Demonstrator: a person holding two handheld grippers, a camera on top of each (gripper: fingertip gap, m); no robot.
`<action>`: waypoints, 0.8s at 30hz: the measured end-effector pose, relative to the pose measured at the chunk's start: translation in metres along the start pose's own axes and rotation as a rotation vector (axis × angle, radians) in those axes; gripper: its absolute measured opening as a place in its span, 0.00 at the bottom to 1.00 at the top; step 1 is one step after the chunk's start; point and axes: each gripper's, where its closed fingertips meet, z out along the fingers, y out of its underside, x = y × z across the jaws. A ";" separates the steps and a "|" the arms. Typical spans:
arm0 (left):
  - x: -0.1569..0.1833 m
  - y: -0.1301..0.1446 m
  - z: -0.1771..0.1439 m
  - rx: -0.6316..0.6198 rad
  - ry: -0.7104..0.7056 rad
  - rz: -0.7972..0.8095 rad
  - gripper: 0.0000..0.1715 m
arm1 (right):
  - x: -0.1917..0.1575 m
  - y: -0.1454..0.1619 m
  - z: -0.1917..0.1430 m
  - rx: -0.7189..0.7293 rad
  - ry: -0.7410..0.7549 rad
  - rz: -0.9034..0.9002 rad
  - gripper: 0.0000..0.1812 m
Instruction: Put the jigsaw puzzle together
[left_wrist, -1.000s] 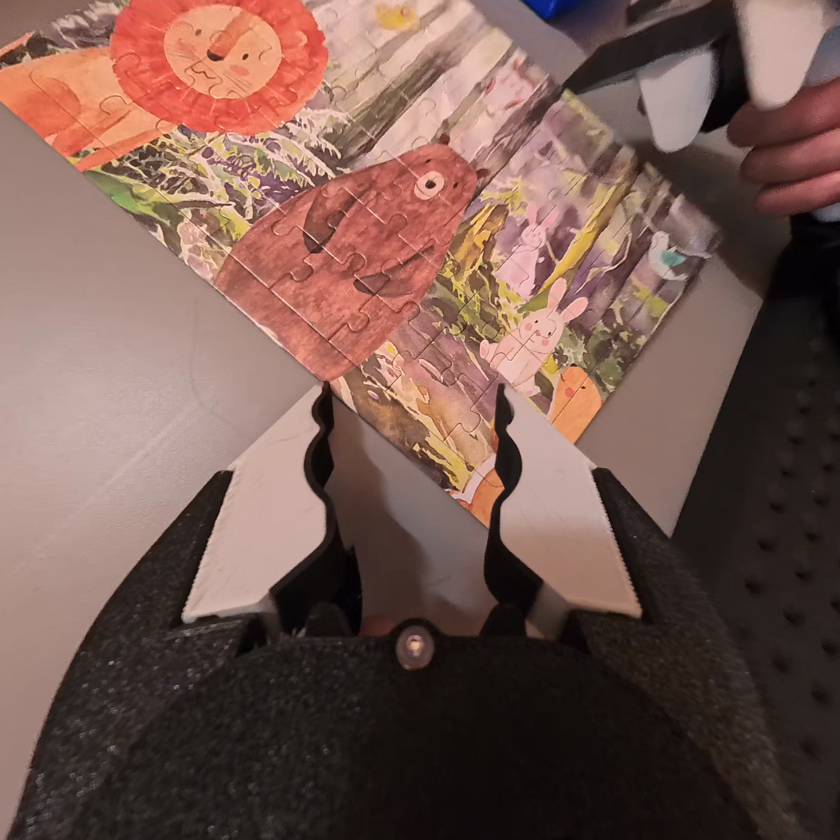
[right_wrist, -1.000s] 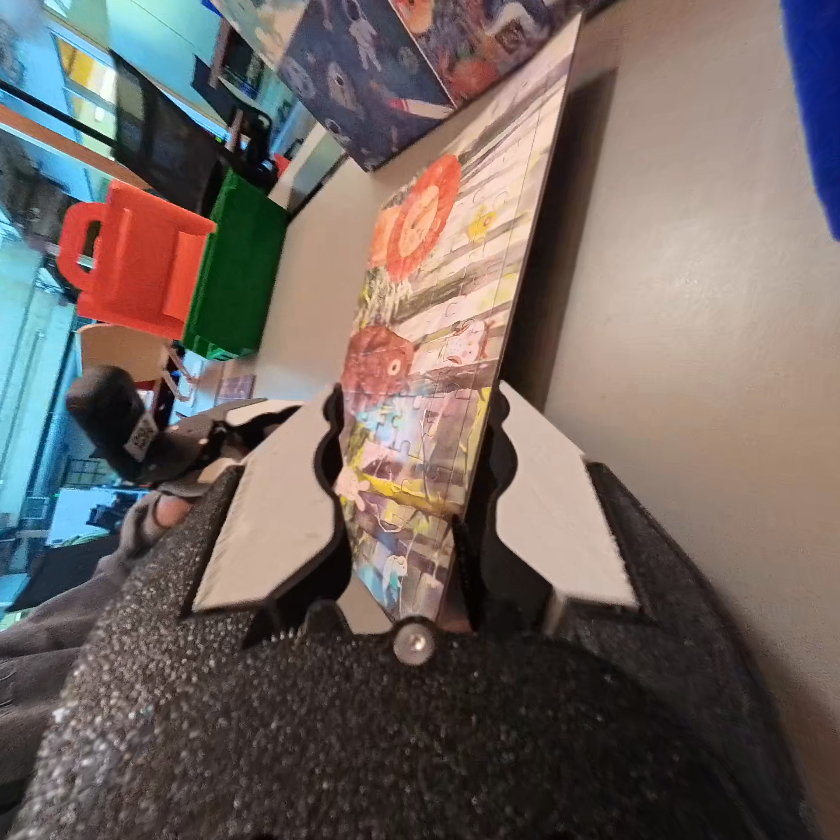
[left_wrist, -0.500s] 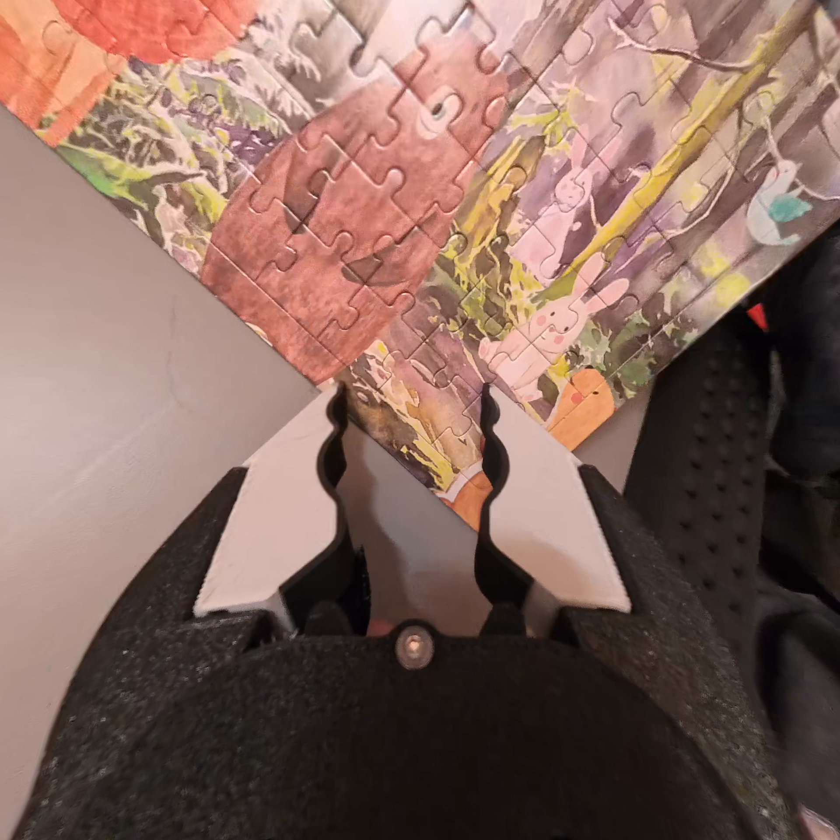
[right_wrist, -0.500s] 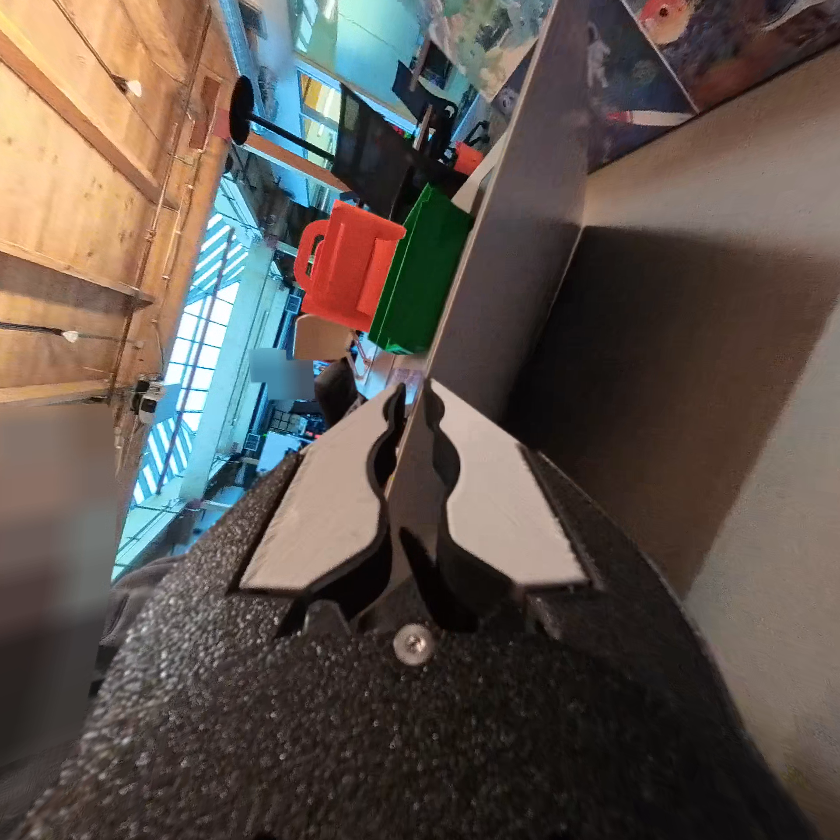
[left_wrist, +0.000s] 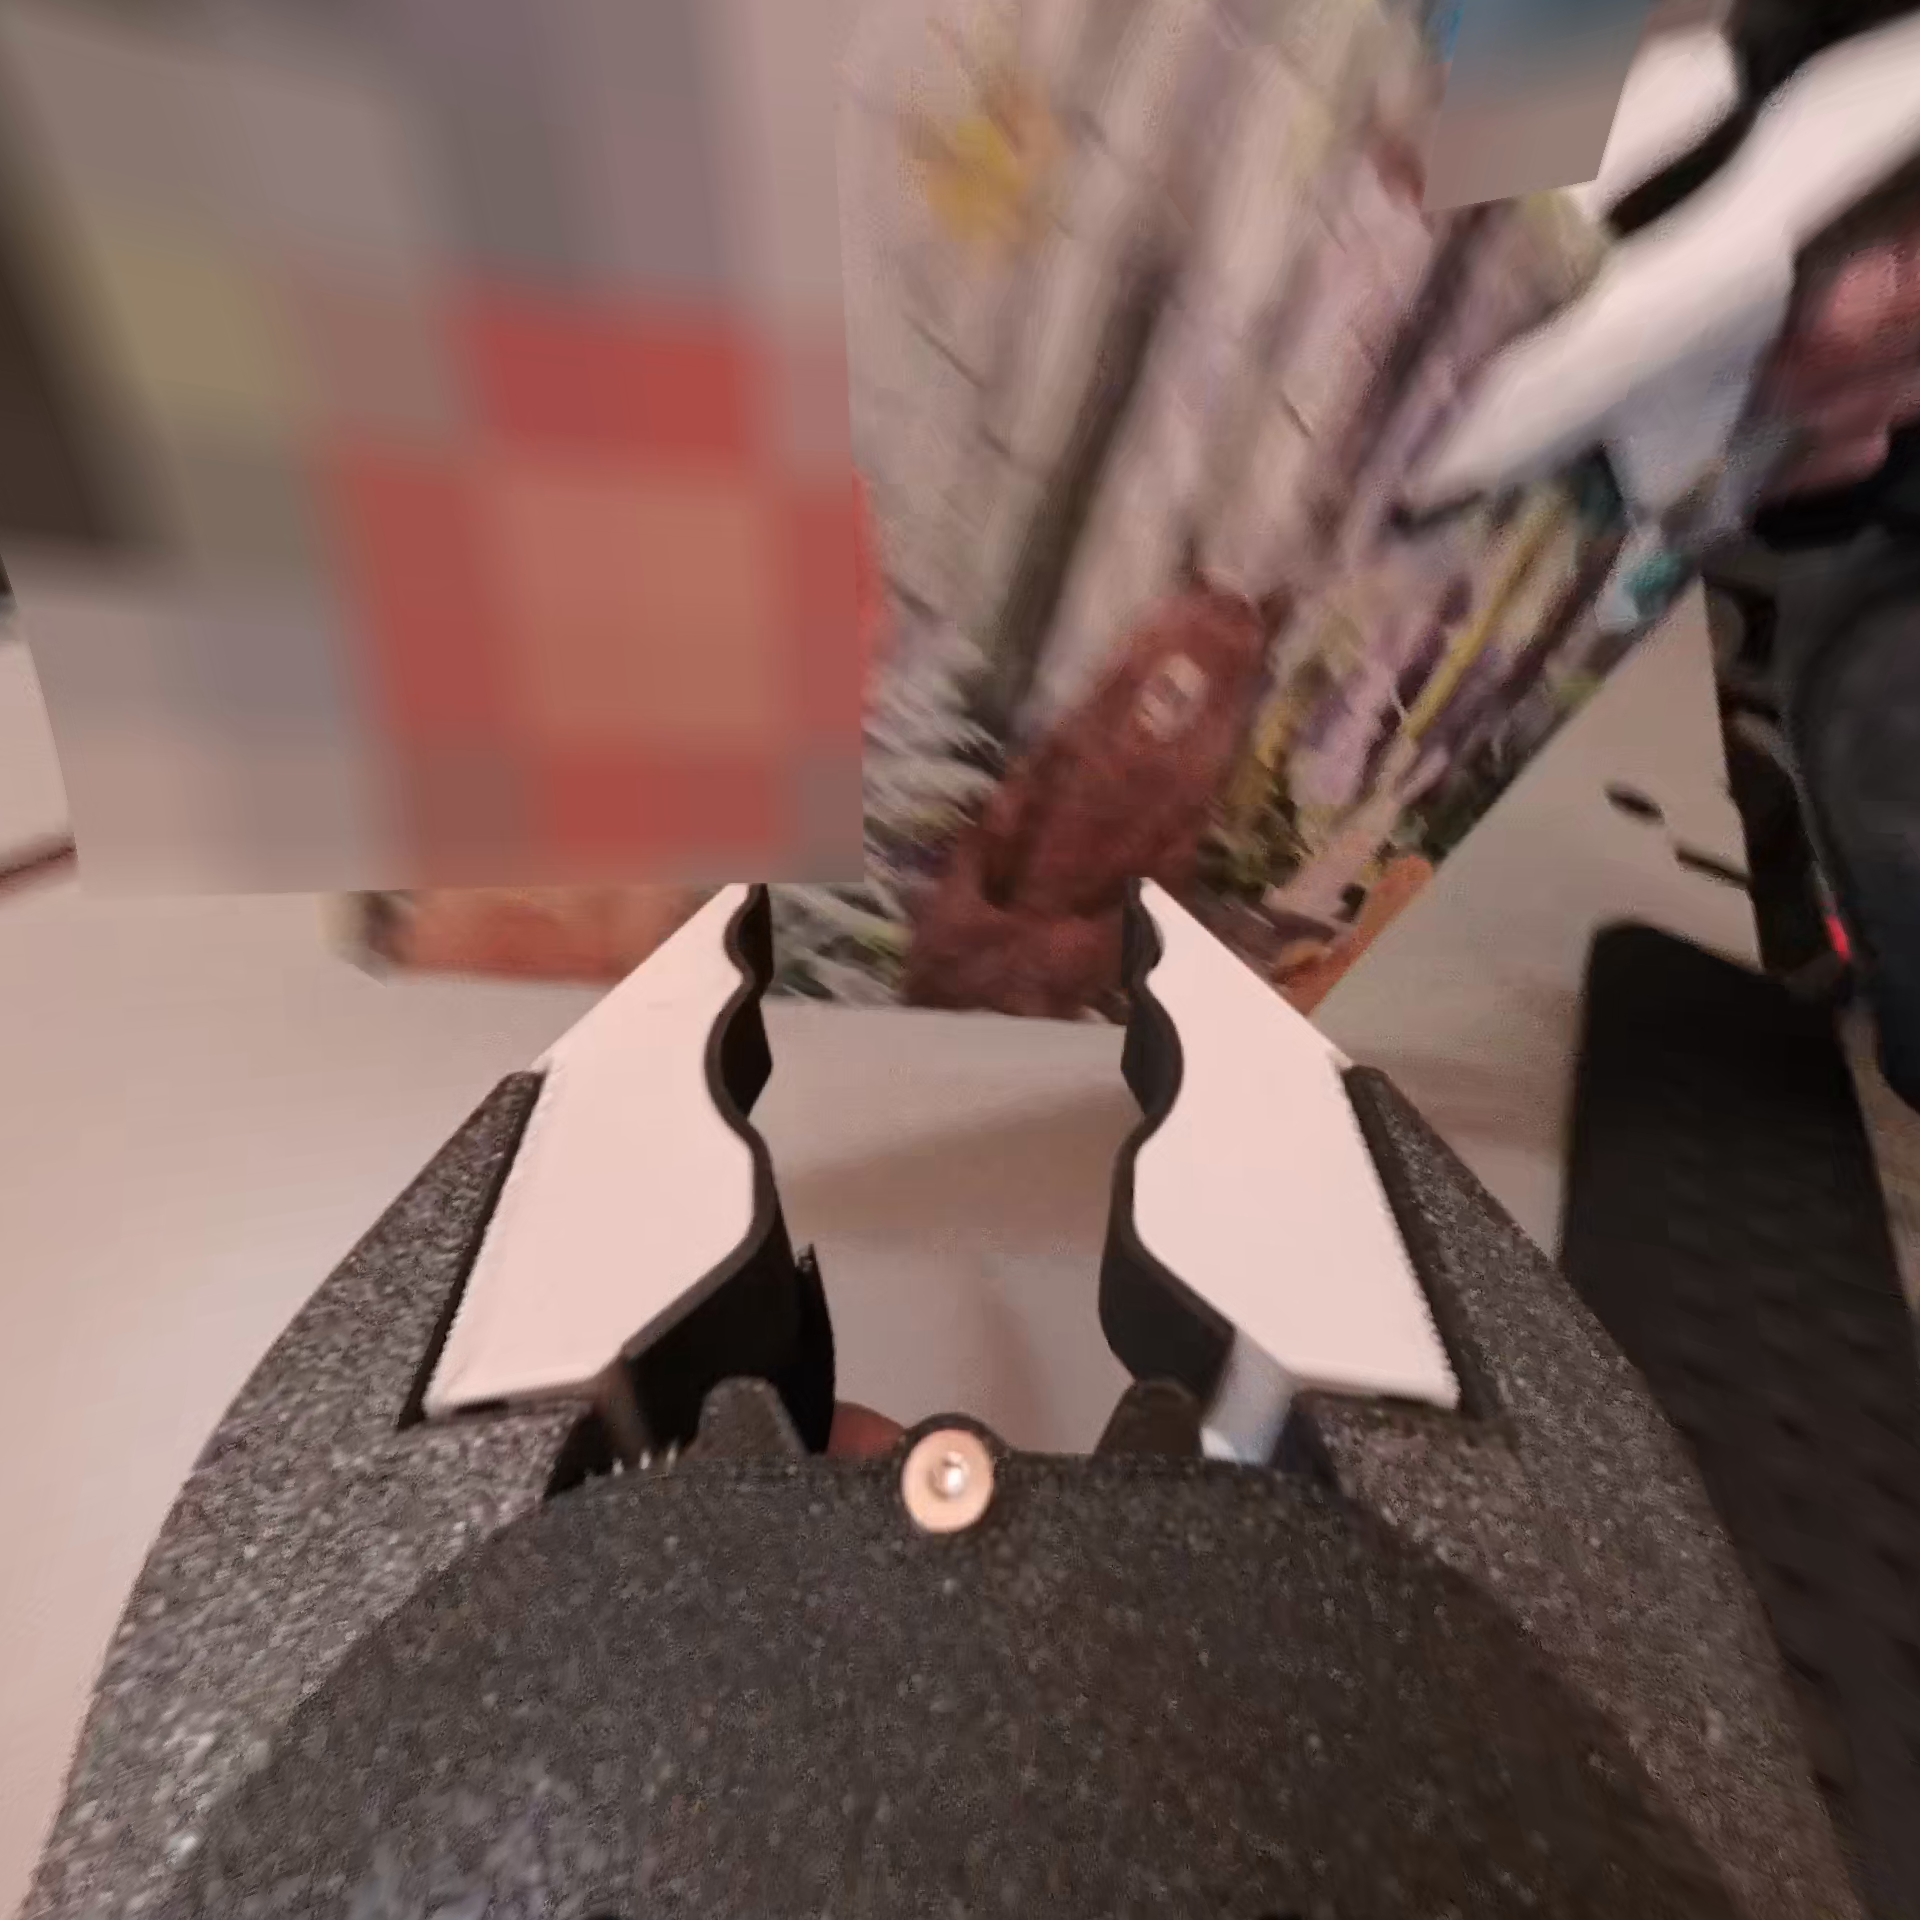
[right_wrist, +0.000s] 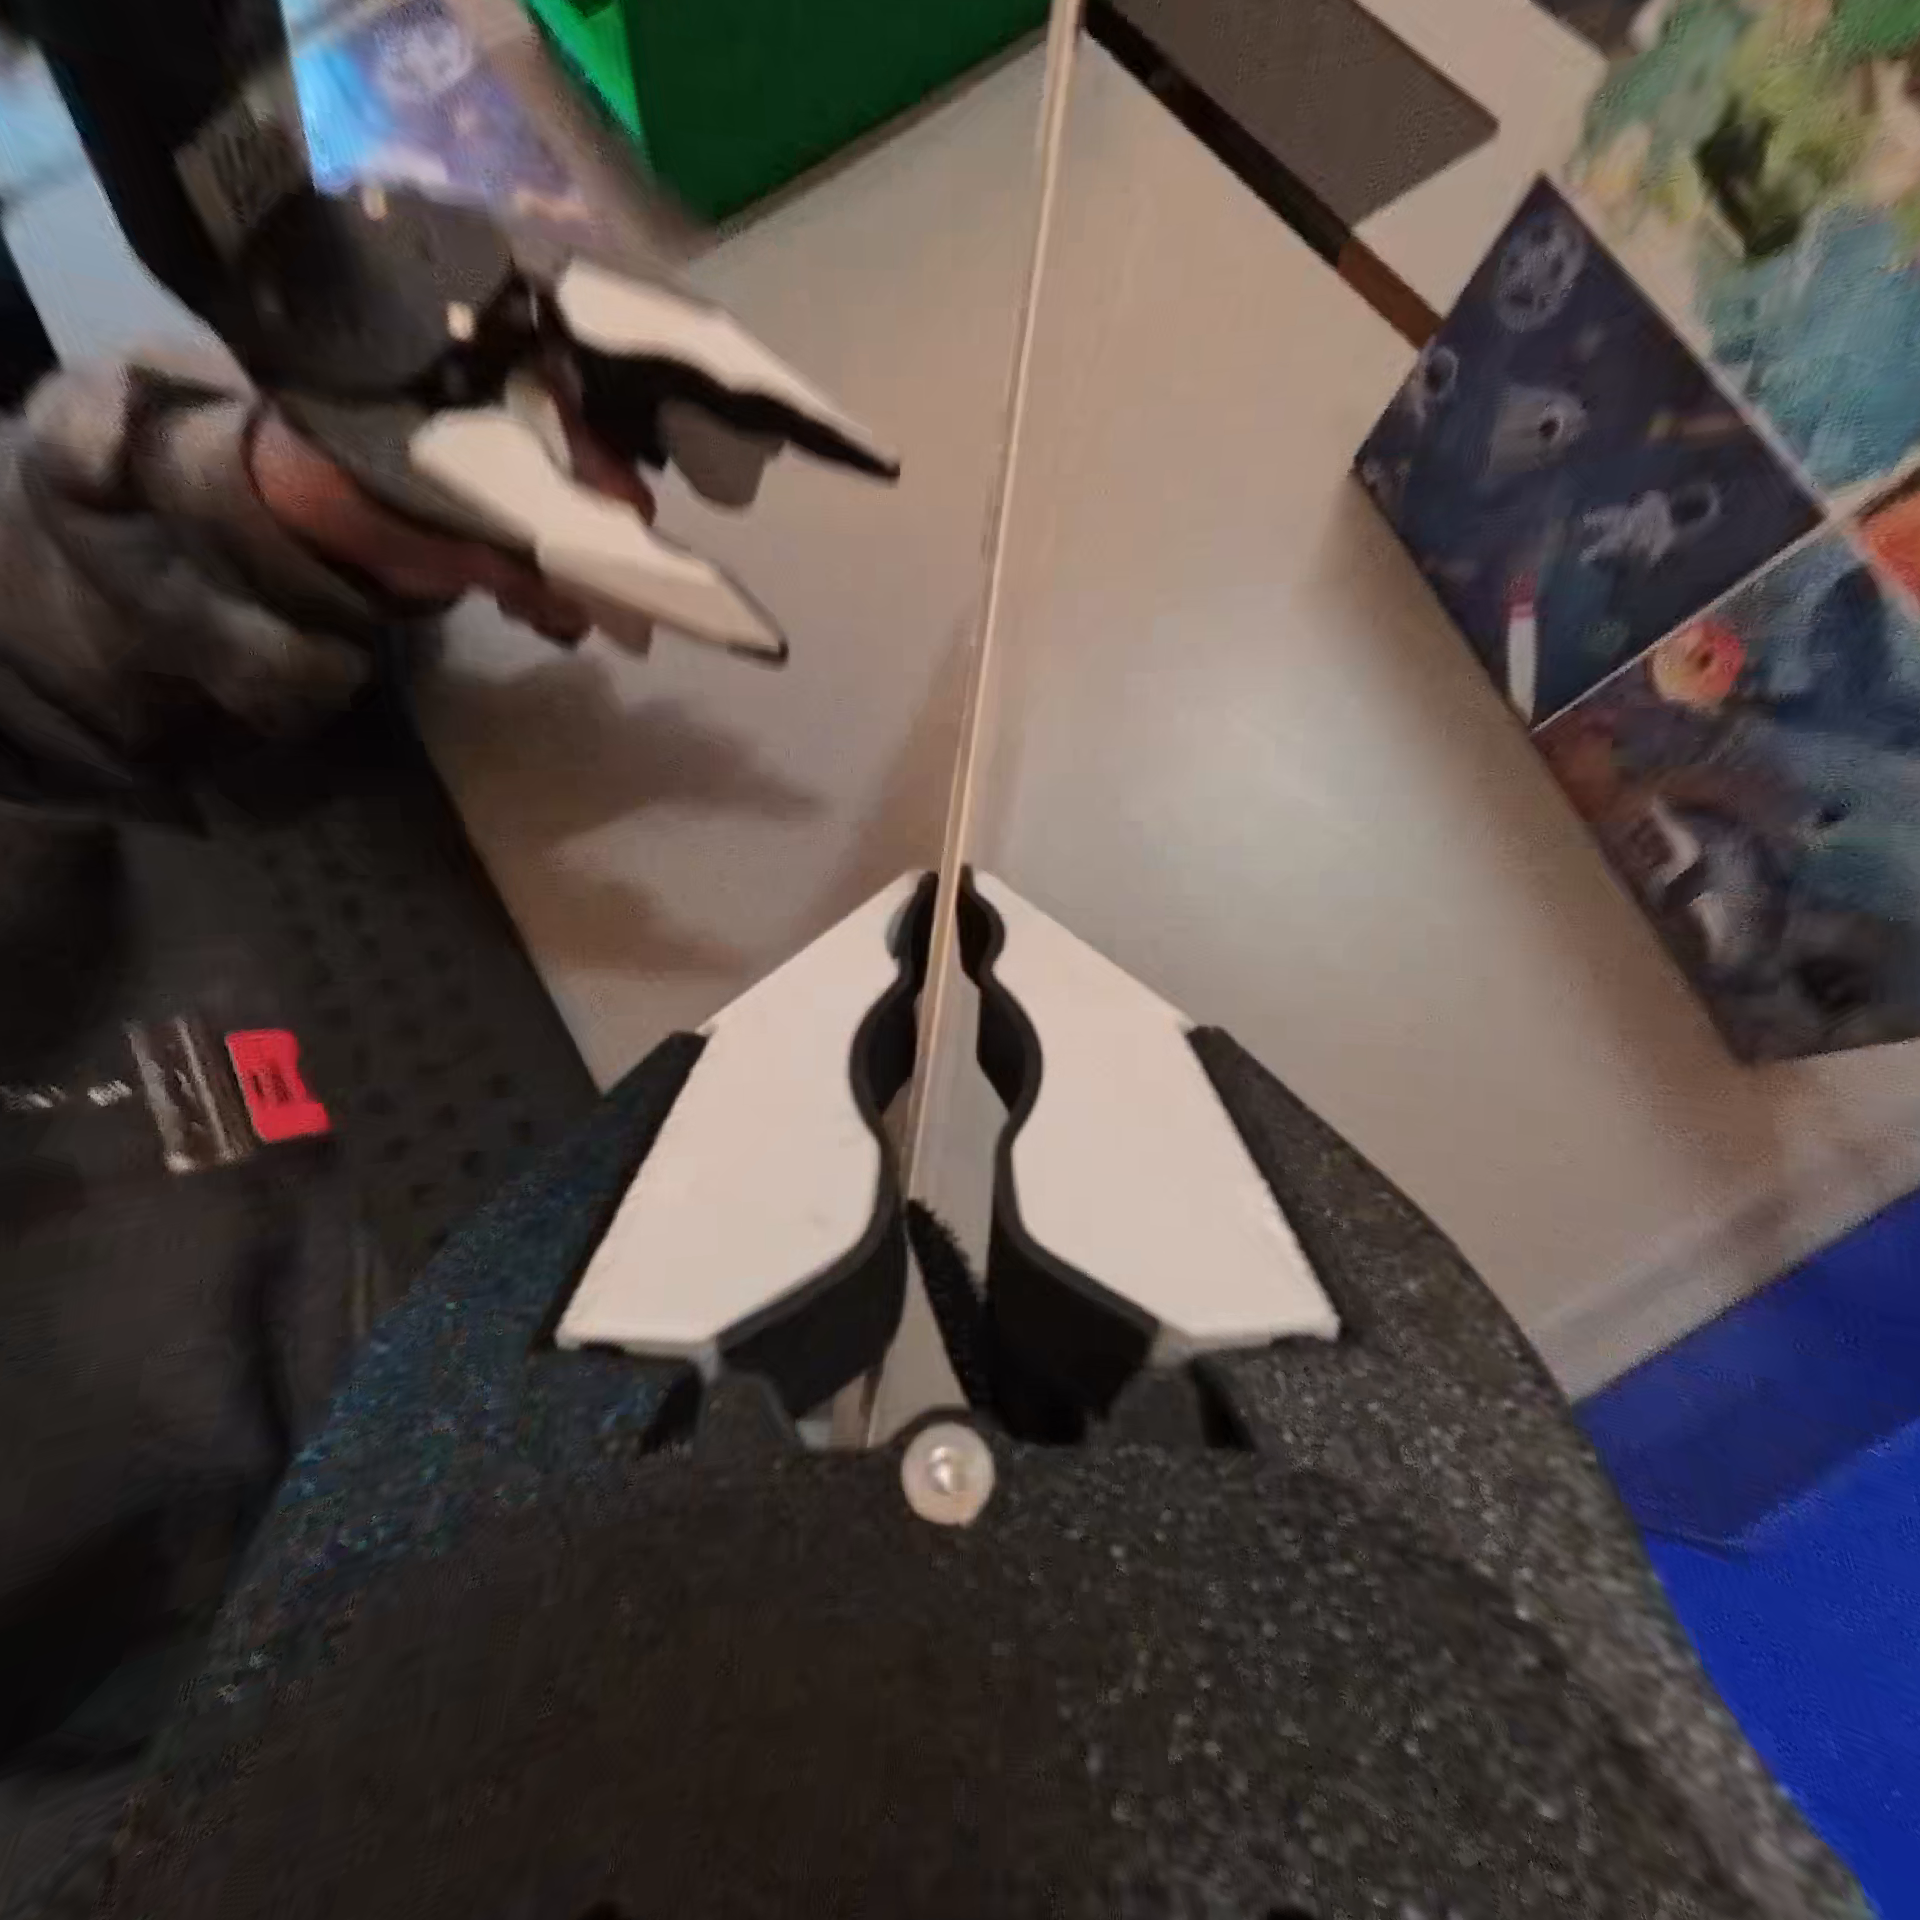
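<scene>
**Right claw clamps the puzzle board on edge**

The right gripper (right_wrist: 943, 883) is clenched on the thin grey board carrying the colourful animal jigsaw puzzle (left_wrist: 1143, 644); in the right wrist view the board (right_wrist: 1003, 499) runs edge-on from lower centre to the top, standing upright above the pale grey table (right_wrist: 1195, 727); the left gripper (left_wrist: 945, 914), jaws spread and empty, faces the picture side from near by, lower centre of its frame.
</scene>
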 end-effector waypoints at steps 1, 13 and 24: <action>-0.016 -0.021 -0.016 0.087 -0.042 0.012 0.41 | -0.009 -0.002 -0.004 -0.032 0.018 -0.121 0.02; 0.006 0.008 -0.130 0.095 -0.105 0.584 0.36 | -0.076 0.015 0.038 -0.261 0.690 -1.269 0.02; 0.051 0.073 -0.140 -0.198 -0.050 0.797 0.04 | -0.103 0.057 0.046 -0.001 0.631 -1.089 0.16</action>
